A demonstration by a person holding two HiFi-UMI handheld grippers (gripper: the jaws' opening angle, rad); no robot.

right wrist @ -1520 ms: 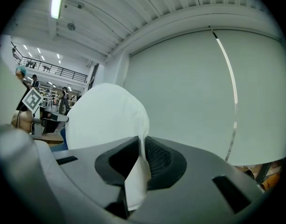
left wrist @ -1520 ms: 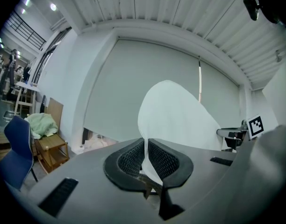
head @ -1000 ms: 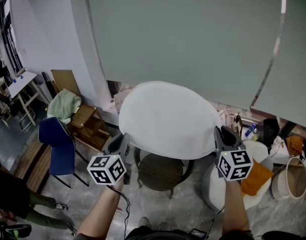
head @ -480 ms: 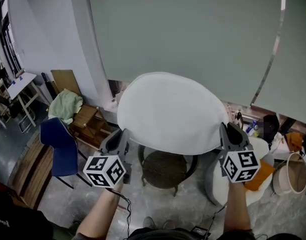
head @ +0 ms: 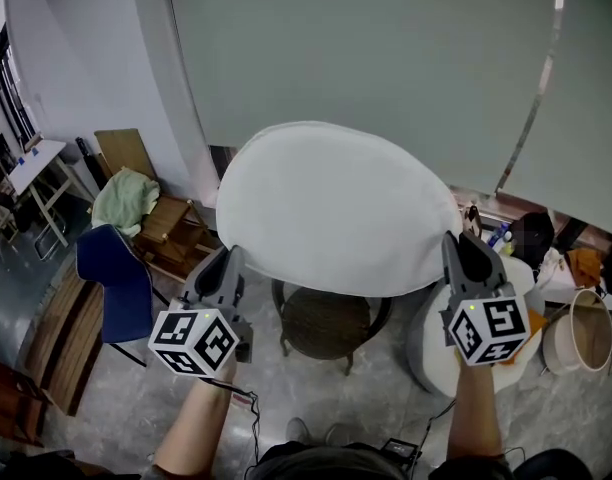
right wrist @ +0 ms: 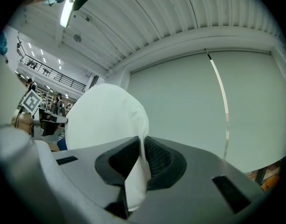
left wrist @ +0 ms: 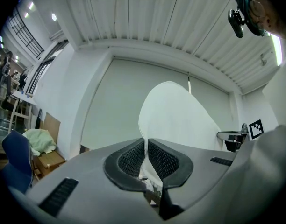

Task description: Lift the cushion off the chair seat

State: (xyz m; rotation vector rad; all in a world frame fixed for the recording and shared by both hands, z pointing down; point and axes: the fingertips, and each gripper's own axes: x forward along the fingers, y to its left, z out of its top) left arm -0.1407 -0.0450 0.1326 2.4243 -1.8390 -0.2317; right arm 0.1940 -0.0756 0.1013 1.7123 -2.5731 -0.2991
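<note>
1. Head view: the white cushion [head: 336, 208] hangs at the centre of the frame, clear of the round dark chair seat [head: 326, 323], which lies at 6 o'clock from it.
2. The left gripper [head: 226, 258] grips the cushion's rim at about 8 o'clock. The right gripper [head: 458, 243] grips the rim at about 4 o'clock, so the cushion spans the gap between them.
3. Left gripper view: the jaws are clenched on a thin fold of white fabric, and the cushion's bulk rises beyond them towards 12 o'clock.
4. Right gripper view: the jaws are clamped on the cushion's edge, with fabric bunched between the pads. The body of the cushion spreads towards 10 o'clock.
5. In the head view, a blue chair [head: 111, 288] stands at 8 o'clock and a green cloth [head: 126, 198] lies at 9 o'clock, both well apart from the cushion.
</note>
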